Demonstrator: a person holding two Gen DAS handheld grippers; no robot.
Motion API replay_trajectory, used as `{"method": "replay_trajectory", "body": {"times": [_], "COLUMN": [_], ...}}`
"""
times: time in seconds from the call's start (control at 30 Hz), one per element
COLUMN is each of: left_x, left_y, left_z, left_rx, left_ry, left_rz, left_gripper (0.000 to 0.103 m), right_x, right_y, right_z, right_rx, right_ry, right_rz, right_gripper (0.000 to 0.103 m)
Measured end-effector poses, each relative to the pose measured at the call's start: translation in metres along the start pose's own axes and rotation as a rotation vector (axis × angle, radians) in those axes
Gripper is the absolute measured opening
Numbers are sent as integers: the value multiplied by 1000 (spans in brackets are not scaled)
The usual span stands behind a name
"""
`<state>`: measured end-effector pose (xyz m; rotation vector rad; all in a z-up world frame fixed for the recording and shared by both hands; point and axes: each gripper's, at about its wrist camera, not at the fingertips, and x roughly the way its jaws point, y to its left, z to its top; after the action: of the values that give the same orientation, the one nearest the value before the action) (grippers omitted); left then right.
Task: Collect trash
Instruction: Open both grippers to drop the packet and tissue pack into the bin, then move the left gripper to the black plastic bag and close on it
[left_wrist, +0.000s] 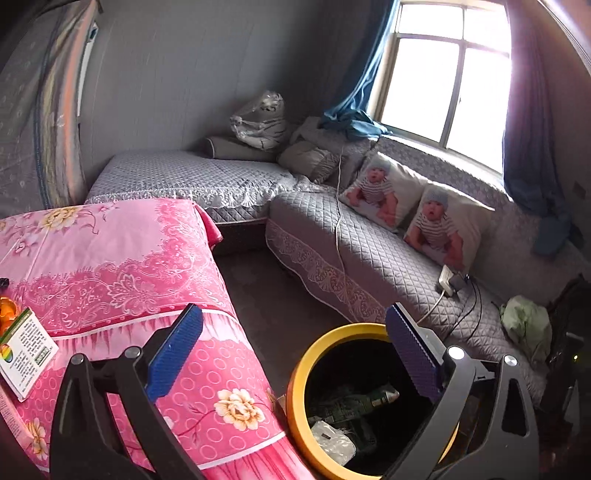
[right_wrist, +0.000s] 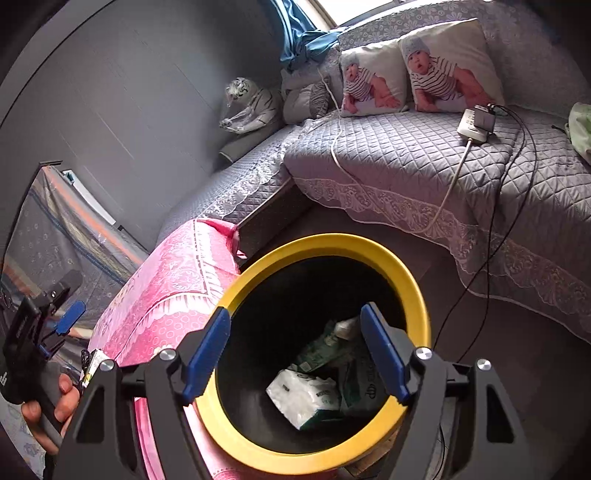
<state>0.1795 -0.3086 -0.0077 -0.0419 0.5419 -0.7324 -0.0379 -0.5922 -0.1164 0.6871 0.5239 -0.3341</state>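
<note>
R gripper (right_wrist: 291, 354) hangs right over the bin (right_wrist: 406, 280), jaws apart w/ nothing between them; wrappers (right_wrist: 306, 397) lie at the bottom, straight below at 6 o'clock from its tips. L gripper (left_wrist: 295, 350) also spread wide and empty, bin mouth at its 5 o'clock, pink table cover (left_wrist: 122, 258) at 9. Next trash, by my guess: the printed card/pack (left_wrist: 26, 354) on the table edge, 9 o'clock from L gripper, long axis running roughly 11-to-5, so L hand is nearer. Orange thing (left_wrist: 5, 314) just past it, can't tell what. Room: the table edge butts the bin rim at 9 o'clock, tight there. Floor gap beyond at 12 is open, then the grey sofa (left_wrist: 369, 243) w/ cables (left_wrist: 340, 221) further off.
</note>
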Motion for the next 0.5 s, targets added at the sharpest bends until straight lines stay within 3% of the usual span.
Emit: {"method": "replay_trajectory", "body": {"times": [0.23,0.37,0.5], "left_x": [-75,-112,-138], "left_y": [55,103,172], "left_z": [18,12,-9], "left_rx": [18,79,110], "left_ry": [-168,-259,-258], "left_rz": [100,272,476], "left_gripper": [95,95,95], "right_x": [11,21,30], "right_y": [57,93,129], "right_z": [-11,-21,-33], "right_rx": [-114,-173,-251], "right_ry": [50,92,133], "right_rz": [99,167,210], "right_gripper": [74,74,74]}}
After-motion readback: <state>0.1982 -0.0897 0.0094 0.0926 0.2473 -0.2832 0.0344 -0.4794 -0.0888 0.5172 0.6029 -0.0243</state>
